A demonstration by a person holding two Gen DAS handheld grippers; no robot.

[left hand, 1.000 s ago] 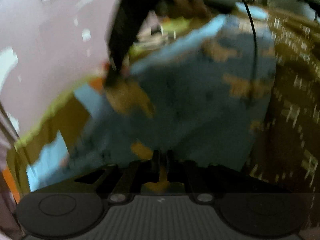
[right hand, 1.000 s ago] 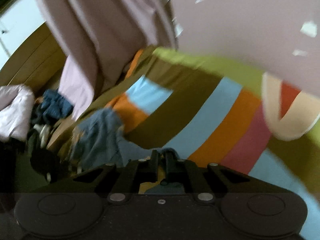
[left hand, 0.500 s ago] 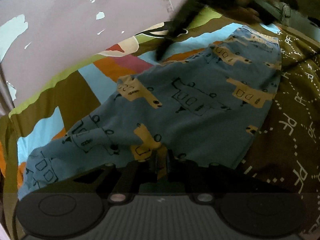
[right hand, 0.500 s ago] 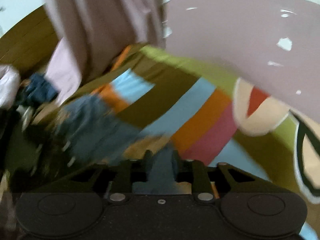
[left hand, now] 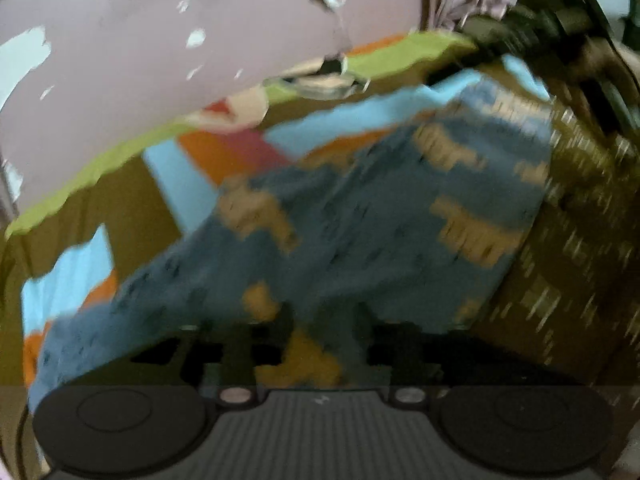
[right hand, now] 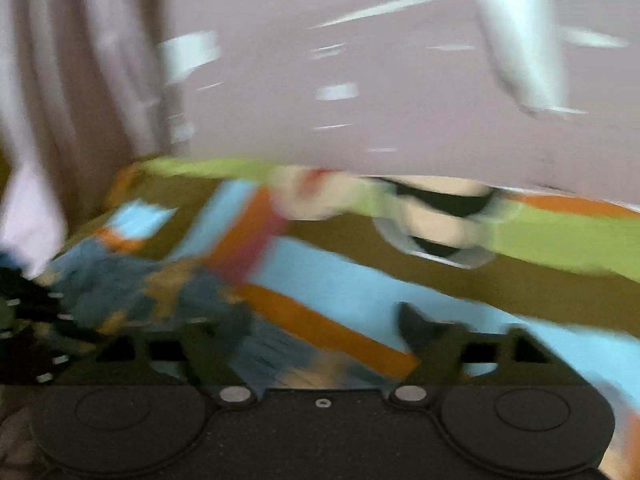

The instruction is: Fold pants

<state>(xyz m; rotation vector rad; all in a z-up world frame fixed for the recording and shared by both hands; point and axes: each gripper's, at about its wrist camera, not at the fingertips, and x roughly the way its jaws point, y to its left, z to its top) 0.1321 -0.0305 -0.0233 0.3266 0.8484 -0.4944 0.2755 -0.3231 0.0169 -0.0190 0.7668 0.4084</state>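
Presently: blue cotton pants with tan print (left hand: 360, 232) lie on the striped bedspread (left hand: 168, 184), running far-right to near-left; my left gripper (left hand: 326, 344), jaws opening over the near hem, is nearer; my right gripper (right hand: 320, 344) is opening wide, the pants off to its left.

One pair of blue patterned pants (left hand: 360, 232), one striped multicolour bedsheet (right hand: 360, 288), one curtain (right hand: 72, 92), one peeling mauve wall (left hand: 160, 40), two grippers.
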